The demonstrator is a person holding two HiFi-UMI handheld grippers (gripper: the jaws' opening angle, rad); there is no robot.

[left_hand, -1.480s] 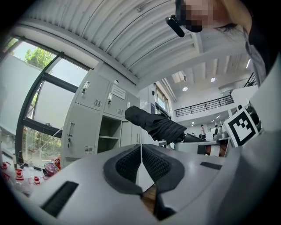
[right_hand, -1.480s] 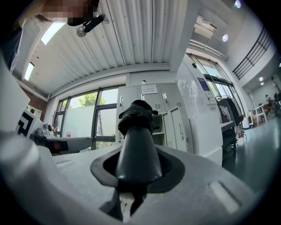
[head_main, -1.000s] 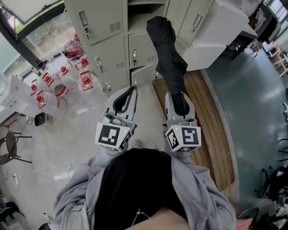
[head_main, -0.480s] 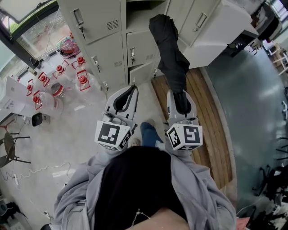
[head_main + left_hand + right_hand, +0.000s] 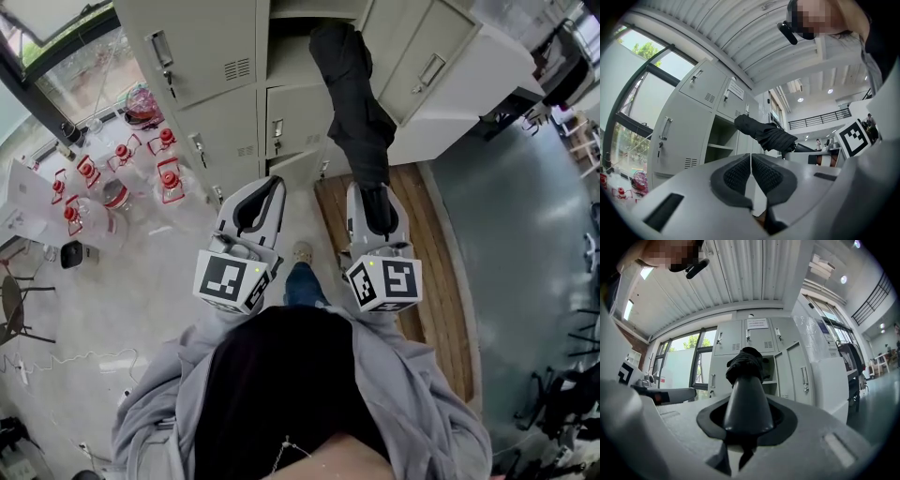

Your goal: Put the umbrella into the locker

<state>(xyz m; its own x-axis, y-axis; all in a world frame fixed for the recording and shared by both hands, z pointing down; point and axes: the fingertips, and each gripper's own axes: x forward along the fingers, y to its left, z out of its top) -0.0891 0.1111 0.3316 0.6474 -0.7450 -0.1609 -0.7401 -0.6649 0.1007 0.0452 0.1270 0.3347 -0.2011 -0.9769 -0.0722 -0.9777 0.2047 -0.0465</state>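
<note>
A folded black umbrella (image 5: pixel 356 103) sticks out level from my right gripper (image 5: pixel 377 214), which is shut on its handle (image 5: pixel 746 401). Its far end reaches toward the open compartment of the grey locker (image 5: pixel 291 66). In the right gripper view the umbrella (image 5: pixel 745 366) points at that open locker bay (image 5: pixel 771 376). My left gripper (image 5: pixel 258 211) is held beside it, shut, with nothing between its pads (image 5: pixel 740 174). The left gripper view shows the umbrella (image 5: pixel 764 133) to the right, in front of the open bay (image 5: pixel 722 145).
The open locker door (image 5: pixel 422 70) swings out at the right beside a white cabinet (image 5: pixel 469 103). Several water jugs with red caps (image 5: pixel 117 183) stand on the floor at the left. A wooden strip (image 5: pixel 422 272) runs along the floor. The person's foot (image 5: pixel 302 253) shows below.
Both grippers and the umbrella have moved closer to the lockers; the umbrella's tip now sits at the open compartment. The person's foot stepped forward.
</note>
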